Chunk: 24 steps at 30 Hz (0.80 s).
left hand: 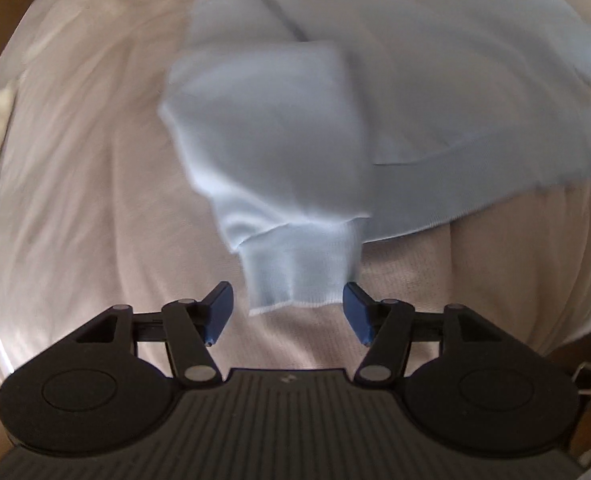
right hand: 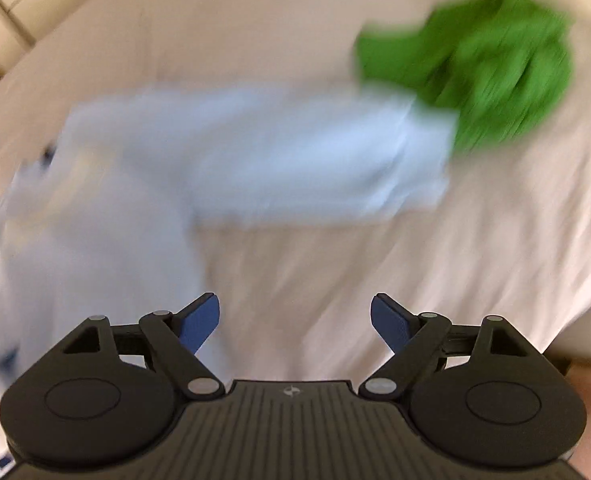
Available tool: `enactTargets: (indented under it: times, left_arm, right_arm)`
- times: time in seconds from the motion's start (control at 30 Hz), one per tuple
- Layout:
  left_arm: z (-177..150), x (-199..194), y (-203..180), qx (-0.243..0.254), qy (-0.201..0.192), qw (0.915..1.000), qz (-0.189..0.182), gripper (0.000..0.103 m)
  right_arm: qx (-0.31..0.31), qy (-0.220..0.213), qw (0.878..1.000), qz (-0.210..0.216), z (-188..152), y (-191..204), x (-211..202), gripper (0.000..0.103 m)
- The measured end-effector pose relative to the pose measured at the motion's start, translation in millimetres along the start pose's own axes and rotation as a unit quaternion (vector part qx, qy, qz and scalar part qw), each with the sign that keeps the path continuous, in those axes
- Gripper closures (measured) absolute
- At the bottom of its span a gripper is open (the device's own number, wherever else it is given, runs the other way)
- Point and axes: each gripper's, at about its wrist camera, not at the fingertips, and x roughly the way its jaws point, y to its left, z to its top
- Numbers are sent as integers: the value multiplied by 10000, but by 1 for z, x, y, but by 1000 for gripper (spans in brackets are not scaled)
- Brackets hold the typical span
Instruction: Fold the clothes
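A pale blue sweater [left hand: 375, 100] and a bright green garment [right hand: 475, 64] lie on a plain cream-white bedsheet [left hand: 95, 200].

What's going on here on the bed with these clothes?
A person is folding a pale blue knit sweater on a white bedsheet. The left hand-held gripper is open, its ribbed sleeve cuff between the fingers but not pinched. The right hand-held gripper is open and empty. A crumpled green garment lies beyond.
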Motion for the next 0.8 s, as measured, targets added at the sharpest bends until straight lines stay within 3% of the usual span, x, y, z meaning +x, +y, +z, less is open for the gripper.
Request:
enactTargets:
  times: [0.1, 0.23, 0.27, 0.3, 0.4, 0.5, 0.6, 0.67, 0.73, 0.8]
  left_arm:
    - [2, 7, -9, 412, -50, 9985, -354, 39]
    - [3, 7, -6, 777, -167, 9938, -777, 42]
    - [4, 8, -3, 781, -167, 9932, -842, 52]
    - [6, 11, 1, 762, -115, 9934, -854, 81]
    - [11, 16, 20, 791, -44, 9939, -774, 87]
    - [15, -5, 60, 808, -285, 9963, -101, 87]
    - [32, -48, 145, 215, -673, 9931, 938, 87]
    - [48, -88, 204, -64, -1136, 9764, 1838, 87]
    - [63, -126, 253, -244, -1566, 9525, 2599, 87]
    - [74, -140, 280, -216, -1749, 9362, 3041, 86]
  right_arm:
    - [-89, 496, 9987, 120, -34, 32, 18, 19]
    - [-163, 681, 9974, 186, -60, 62, 21, 19]
    - [-150, 658, 9976, 183, -60, 63, 22, 19]
    - [-124, 622, 9978, 170, -61, 67, 20, 18]
    - [26, 558, 9984, 103, -64, 74, 18, 18]
    - [169, 465, 9987, 106, -60, 69, 22, 18]
    - [396, 377, 9984, 110, -60, 67, 23, 18]
    - [517, 333, 9980, 125, -61, 68, 22, 19]
    - [597, 275, 9977, 141, -61, 71, 22, 19]
    - [641, 233, 9974, 213, -59, 74, 21, 19]
